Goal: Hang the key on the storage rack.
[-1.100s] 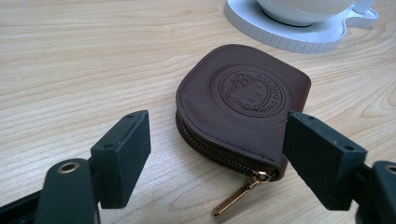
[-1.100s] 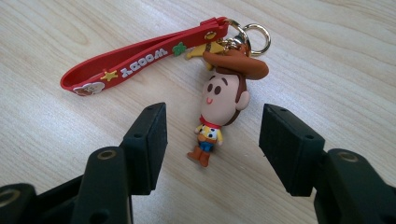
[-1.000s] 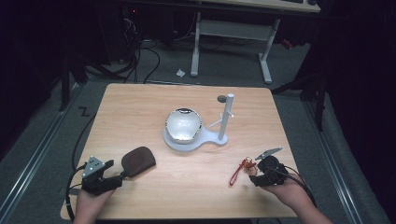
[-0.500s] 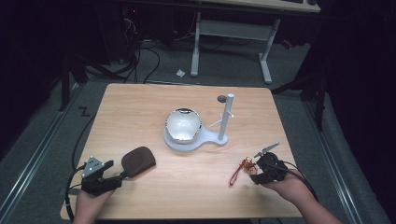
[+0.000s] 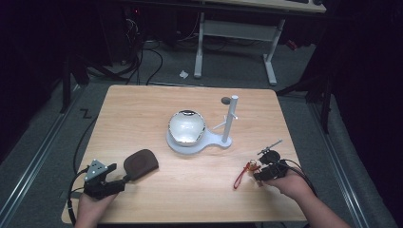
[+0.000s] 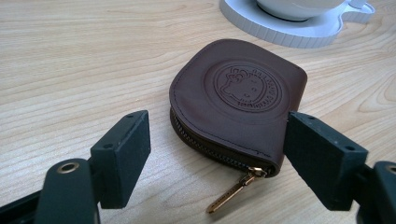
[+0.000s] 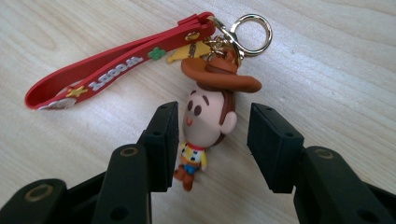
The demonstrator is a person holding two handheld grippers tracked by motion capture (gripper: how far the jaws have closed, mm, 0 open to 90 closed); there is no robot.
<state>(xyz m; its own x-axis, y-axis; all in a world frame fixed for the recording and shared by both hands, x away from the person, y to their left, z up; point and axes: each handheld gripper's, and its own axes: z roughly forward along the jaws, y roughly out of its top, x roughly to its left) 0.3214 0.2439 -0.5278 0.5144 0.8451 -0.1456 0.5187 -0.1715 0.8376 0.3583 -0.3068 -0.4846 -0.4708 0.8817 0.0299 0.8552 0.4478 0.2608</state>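
Left gripper point(image 6: 217, 154): jaws wide, flanking brown coin pouch point(image 6: 238, 100), near left.
Right gripper point(image 7: 212, 144): jaws narrow, straddling cowboy keychain point(image 7: 208, 116), not gripping.

A light wooden table point(image 5: 142, 104) stands on grey carpet point(image 5: 38, 123) in a dim room. Behind it, black cables point(image 5: 147, 57) trail beside a white-legged desk point(image 5: 199, 42).

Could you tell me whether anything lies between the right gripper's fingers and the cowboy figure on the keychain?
Nothing visible does. In the right gripper view the right gripper is open, and the cowboy figure already lies on the table between its two fingers. The red strap and gold ring lie beyond the figure, clear of the fingers.
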